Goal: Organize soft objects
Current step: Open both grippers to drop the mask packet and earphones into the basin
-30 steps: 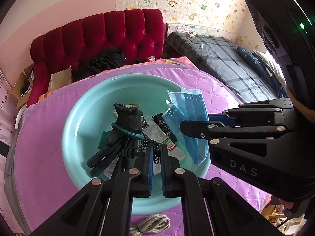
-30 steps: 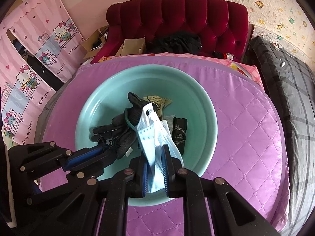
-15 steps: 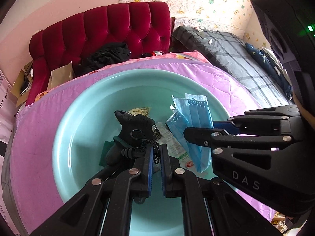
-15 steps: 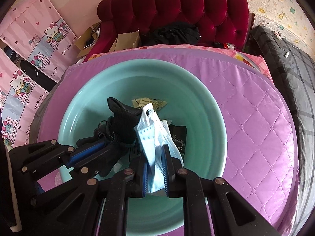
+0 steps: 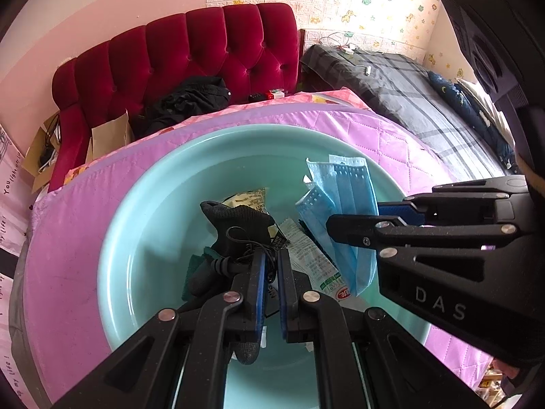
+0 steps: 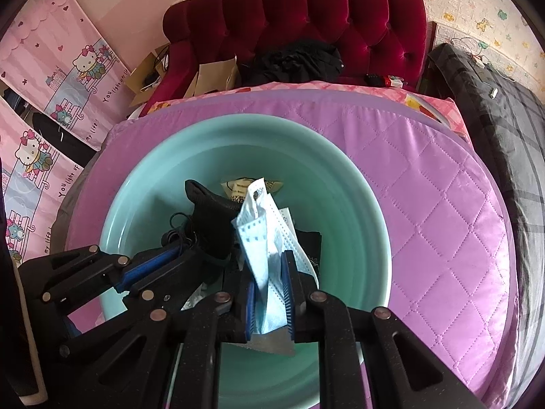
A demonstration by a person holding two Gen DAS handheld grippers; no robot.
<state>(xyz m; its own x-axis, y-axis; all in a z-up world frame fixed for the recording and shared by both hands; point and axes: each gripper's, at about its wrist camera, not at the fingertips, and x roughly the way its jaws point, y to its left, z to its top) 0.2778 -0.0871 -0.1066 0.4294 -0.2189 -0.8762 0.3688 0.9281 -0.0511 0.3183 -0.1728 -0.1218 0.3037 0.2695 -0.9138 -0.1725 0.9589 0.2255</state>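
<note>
A teal basin sits on the purple quilted table. My left gripper is shut on a thin black cord that lies over a dark glove inside the basin. My right gripper is shut on a blue face mask, held above the basin; the mask also shows in the left wrist view. The glove shows left of the mask in the right wrist view. Several snack packets lie under them.
The purple quilted table surrounds the basin. A red tufted sofa with black clothing stands behind. A bed with a grey plaid cover is at the right. Pink Hello Kitty curtains hang at the left.
Both grippers have moved forward and lower over the basin, which fills more of each view. The glove has shifted with the cord. Both grips hold as before.
</note>
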